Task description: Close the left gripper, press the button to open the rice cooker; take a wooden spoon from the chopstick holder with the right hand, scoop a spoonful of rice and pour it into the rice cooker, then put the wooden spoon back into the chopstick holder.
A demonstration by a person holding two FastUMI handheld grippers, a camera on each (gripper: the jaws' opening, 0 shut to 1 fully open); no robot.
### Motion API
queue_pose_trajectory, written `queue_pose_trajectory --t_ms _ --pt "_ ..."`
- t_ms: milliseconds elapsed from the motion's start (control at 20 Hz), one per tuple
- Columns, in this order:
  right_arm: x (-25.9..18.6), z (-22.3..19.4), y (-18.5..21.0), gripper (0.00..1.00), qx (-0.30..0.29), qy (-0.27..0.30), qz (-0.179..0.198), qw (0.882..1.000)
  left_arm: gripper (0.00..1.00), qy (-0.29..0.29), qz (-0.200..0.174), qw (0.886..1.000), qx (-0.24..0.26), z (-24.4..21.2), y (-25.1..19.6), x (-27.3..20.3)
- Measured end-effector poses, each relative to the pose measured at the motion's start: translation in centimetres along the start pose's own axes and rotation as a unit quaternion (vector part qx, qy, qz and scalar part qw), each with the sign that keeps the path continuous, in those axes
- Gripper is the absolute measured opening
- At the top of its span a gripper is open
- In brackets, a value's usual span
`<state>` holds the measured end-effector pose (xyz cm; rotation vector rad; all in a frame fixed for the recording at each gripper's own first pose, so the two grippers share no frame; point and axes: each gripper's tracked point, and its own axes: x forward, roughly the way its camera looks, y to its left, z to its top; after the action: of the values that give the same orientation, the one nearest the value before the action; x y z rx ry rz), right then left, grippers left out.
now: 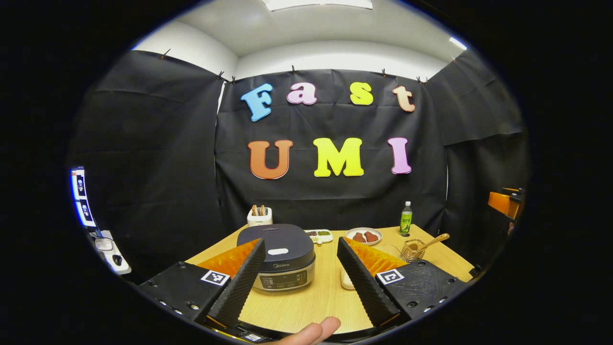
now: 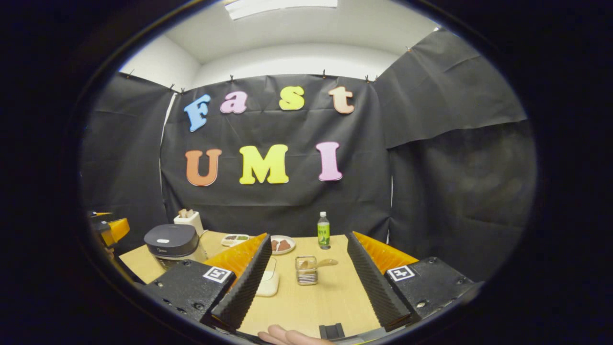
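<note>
Left gripper view sits low at the near edge of the table (image 1: pixel 316 297), facing the back wall, close behind the rice cooker (image 1: pixel 282 254) — dead ahead. Right gripper view looks the same way from further right, the chopstick holder (image 2: pixel 306 270) ahead, the cooker off to its left. Both take in the tabletop, the green bottle (image 2: pixel 323 231) and the plate (image 1: pixel 364 235).

Desk (image 1: pixel 311 297), light wood. On it: closed rice cooker (image 1: pixel 282 256) at left; toaster (image 1: pixel 259 216) behind it; divided dish (image 1: pixel 319 235); plate (image 1: pixel 364 235); green bottle (image 1: pixel 405 218); wire chopstick holder (image 2: pixel 306 270) with wooden spoon (image 2: pixel 322 263); white container (image 2: pixel 268 283).
</note>
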<state>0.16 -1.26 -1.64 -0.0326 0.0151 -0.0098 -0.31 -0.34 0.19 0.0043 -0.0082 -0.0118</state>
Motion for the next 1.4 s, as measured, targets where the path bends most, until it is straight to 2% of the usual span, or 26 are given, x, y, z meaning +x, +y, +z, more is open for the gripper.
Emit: queue_pose_trajectory --t_ms 250,650,1000,1400 --pt "-0.5 -0.2 0.4 1.0 -0.005 -0.007 0.009 1.0 0.96 -0.001 -0.01 1.0 -0.009 0.0 -0.2 -0.1" --pt "-1.0 -1.4 0.6 1.0 -0.005 -0.014 0.022 1.0 0.96 -0.001 0.005 1.0 -0.023 -0.8 1.1 1.5" --pt "0.4 -3.4 0.3 0.99 -0.006 -0.008 0.027 1.0 0.96 0.024 0.027 0.999 -0.009 -2.4 2.6 5.7" --pt "4.7 -5.7 -1.5 0.99 0.001 0.023 0.025 0.999 0.96 0.059 0.029 0.998 -0.004 -3.6 1.9 11.7"
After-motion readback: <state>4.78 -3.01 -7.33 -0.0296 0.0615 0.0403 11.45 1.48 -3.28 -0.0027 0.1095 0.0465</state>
